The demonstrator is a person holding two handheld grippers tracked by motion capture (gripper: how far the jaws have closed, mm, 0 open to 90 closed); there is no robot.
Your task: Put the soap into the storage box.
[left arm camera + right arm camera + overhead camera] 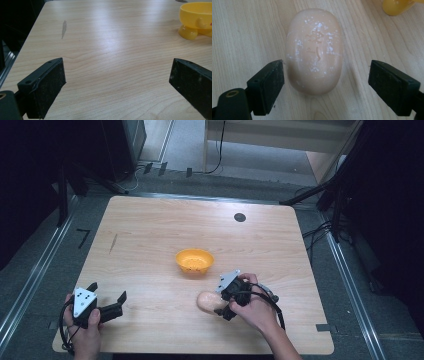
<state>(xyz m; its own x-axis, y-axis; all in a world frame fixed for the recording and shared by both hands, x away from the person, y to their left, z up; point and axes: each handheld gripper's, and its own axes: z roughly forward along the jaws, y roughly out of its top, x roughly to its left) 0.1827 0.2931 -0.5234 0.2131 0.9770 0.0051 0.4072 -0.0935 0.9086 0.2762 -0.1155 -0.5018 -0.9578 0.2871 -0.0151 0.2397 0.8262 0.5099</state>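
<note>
A pale pink oval bar of soap (206,301) lies on the wooden table (150,230) near its front edge. In the right gripper view the soap (314,50) shows a stamped mark and white flecks on top. My right gripper (221,303) (327,66) reaches over it with a jaw on each side. The left pad nearly touches the bar and the right pad stands clear of it, so the gripper is open. A yellow bowl (195,261) (197,17) sits at mid-table. My left gripper (108,291) (117,65) rests open at the front left, holding nothing.
A small black round spot (240,217) marks the far part of the table. A short dark streak (113,243) (64,28) lies on the left side. Metal rails, cables and dark stands surround the table on the floor.
</note>
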